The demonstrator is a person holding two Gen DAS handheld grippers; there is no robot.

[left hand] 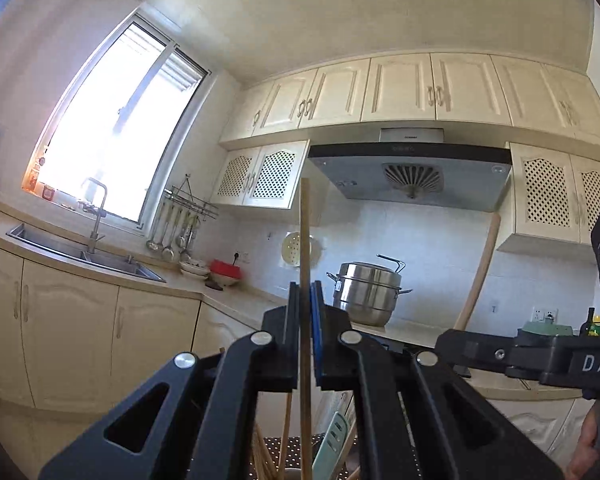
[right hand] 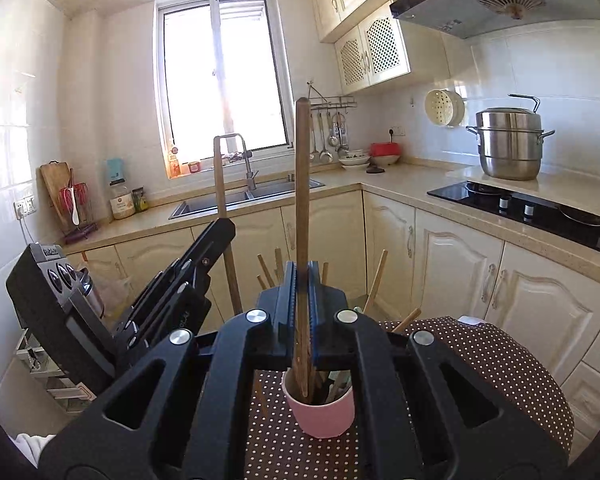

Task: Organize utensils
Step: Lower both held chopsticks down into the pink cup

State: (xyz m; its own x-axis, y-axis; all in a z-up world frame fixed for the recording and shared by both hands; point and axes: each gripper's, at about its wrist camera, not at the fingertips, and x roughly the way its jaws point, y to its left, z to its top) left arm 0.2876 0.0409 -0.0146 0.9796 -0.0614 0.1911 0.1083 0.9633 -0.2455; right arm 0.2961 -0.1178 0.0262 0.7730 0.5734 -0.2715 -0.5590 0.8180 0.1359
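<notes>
In the right wrist view, at the far left, a wooden cutting board is leaning against the tiled wall on the counter, and a jar is standing beside it. Next comes the left gripper, reaching in from the lower left. Its jaws are pressing together on a light wooden stick, which is standing almost upright in front of the steel sink.

In the middle, the right gripper is pinching a darker wooden handle between its closed jaws. This handle is also standing upright, and its lower end is sitting inside a pink cup. The cup is standing on a brown dotted cloth and is holding several more wooden utensils. Other sticks are rising behind the gripper.

Further right, a black cooktop is lying in the counter, and a steel steamer pot is standing on a pale board behind it, under the range hood.

In the left wrist view, the same light stick is passing between the closed fingers of the left gripper, and the darker handle is rising at the right, above the right gripper.
</notes>
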